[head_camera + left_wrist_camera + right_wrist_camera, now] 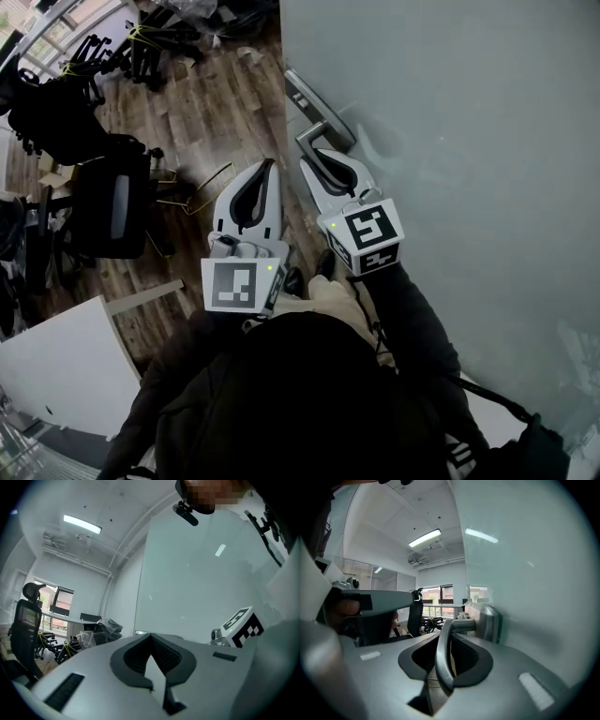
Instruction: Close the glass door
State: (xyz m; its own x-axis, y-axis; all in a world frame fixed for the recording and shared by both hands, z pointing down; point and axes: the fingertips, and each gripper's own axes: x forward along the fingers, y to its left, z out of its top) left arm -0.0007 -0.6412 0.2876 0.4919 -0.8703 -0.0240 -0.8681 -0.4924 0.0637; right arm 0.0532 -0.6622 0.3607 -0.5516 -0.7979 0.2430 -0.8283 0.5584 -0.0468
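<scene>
1. The frosted glass door [450,141] stands upright along the right of the head view. Its free edge and metal lever handle [330,133] are just ahead of the person.
2. The right gripper [323,161] is clamped on that lever handle. In its own view the lever's bar runs down through the hollow with a dark pad against each side.
3. The left gripper [268,171] hangs just beside it on the side away from the pane, jaws together and empty.
4. The pane lies directly right of the right gripper, and the lever's long axis runs parallel to the pane. The right hand is nearer, so it likely carries the swing.
5. No door frame or latch side shows, so I cannot tell how far the door has to travel.
</scene>
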